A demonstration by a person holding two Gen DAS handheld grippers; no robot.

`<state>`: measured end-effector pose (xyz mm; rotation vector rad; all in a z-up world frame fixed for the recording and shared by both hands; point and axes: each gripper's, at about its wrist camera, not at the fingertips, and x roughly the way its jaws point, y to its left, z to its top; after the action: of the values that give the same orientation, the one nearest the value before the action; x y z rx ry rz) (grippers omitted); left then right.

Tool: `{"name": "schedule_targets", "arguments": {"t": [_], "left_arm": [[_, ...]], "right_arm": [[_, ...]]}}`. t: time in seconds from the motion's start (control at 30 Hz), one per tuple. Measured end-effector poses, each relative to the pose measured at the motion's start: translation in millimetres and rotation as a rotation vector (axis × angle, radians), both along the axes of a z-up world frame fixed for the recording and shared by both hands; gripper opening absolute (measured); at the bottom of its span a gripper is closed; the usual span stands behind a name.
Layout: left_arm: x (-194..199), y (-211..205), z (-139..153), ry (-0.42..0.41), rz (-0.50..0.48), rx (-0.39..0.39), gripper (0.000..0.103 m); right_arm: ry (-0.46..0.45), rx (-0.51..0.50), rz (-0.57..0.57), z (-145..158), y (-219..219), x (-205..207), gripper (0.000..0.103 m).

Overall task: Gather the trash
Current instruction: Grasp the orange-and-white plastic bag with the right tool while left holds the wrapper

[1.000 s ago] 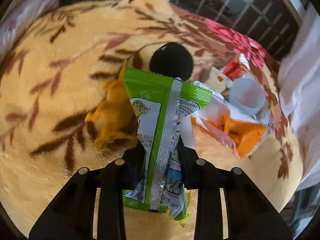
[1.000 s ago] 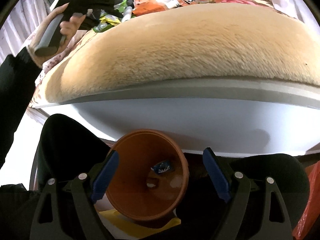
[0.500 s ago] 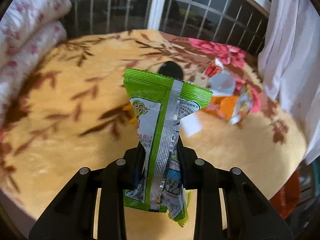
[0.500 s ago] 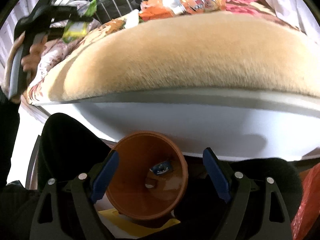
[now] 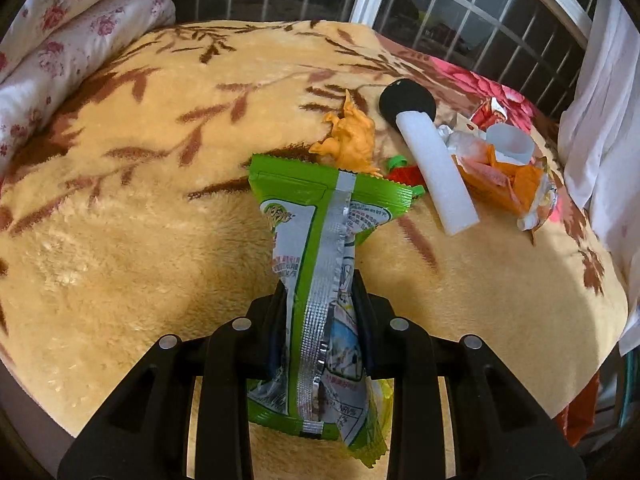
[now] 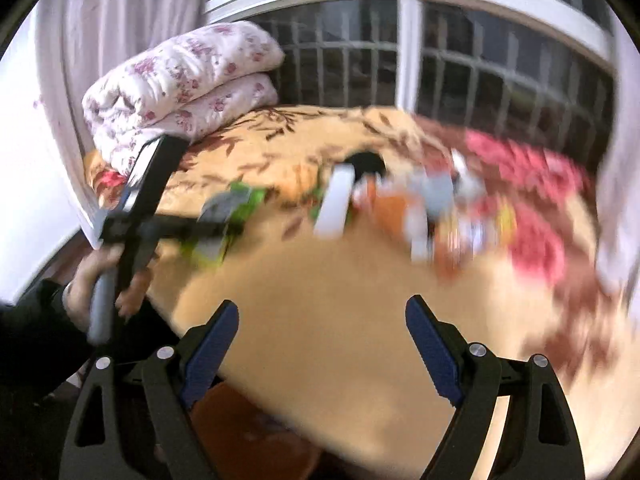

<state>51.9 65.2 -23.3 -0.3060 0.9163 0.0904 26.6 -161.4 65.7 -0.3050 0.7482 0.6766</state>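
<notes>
Left gripper (image 5: 320, 292): jaws closed tight on a green snack wrapper (image 5: 324, 240), gripped around its middle. Silver seam faces the camera; top edge stands up toward 12 o'clock, bottom edge hangs below the fingers toward 6 o'clock. Wrapper is held off the tan blanket (image 5: 140, 220), which has a brown leaf print.

Remaining trash lies on the blanket at 1 to 2 o'clock of the held wrapper:
- crumpled orange wrapper (image 5: 352, 136), just past the green wrapper's top edge
- small red and green scrap (image 5: 402, 170), beside it at 3 o'clock
- white tube (image 5: 436, 172) lying flat, far end touching a round black object (image 5: 406, 98)
- torn orange bag (image 5: 504, 178) at 3 o'clock of the tube, with a clear plastic cup (image 5: 510, 146) on it
- red packet (image 5: 490, 114) past the cup

Folded floral quilt (image 5: 60, 40) at 10 o'clock, on the far edge of the bed. White curtain (image 5: 600, 120) at 3 o'clock.

Right gripper (image 6: 322, 320): jaws wide open, nothing between the blue pads (image 6: 212, 344). Right view is motion-blurred. It shows the left hand (image 6: 100, 280) at 9 o'clock holding the other gripper's handle, with the green wrapper (image 6: 224, 224) out over the near edge of the blanket (image 6: 340, 300). Trash pile reads only as a smear at 1 o'clock. An orange-brown object (image 6: 240, 432) sits below the bed edge at 6 o'clock; identity unclear.
</notes>
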Motion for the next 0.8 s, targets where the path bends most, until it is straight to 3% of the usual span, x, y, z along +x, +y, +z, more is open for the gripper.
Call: {"name": "schedule_targets", "arguments": {"t": [0.1, 0.17, 0.33, 0.6, 0.7, 0.8], "left_arm": [[-2.2, 0.5, -1.2, -0.003, -0.002, -0.008, 0.028], [-0.3, -2.1, -0.5, 0.005, -0.015, 0.011, 0.028], [0.8, -2.1, -1.0, 0.007, -0.03, 0.021, 0.028], [-0.6, -1.2, -1.7, -0.005, -0.037, 0.016, 0.028], [0.1, -0.5, -2.0, -0.004, -0.034, 0.008, 0.028], [0.7, 0.8, -2.3, -0.002, -0.031, -0.005, 0.028]], "right_arm": [[-0.014, -0.099, 0.093, 9.2, 33.0, 49.4, 0.084], [0.03, -0.166, 0.18, 6.2, 58.6, 84.9, 0.084], [0.111, -0.357, 0.237, -21.5, 96.2, 147.6, 0.084], [0.155, -0.548, 0.322, -58.4, 113.5, 177.3, 0.084], [0.207, -0.568, 0.327, -66.9, 114.3, 192.0, 0.072], [0.236, -0.608, 0.33, -78.8, 115.4, 202.6, 0.07]]}}
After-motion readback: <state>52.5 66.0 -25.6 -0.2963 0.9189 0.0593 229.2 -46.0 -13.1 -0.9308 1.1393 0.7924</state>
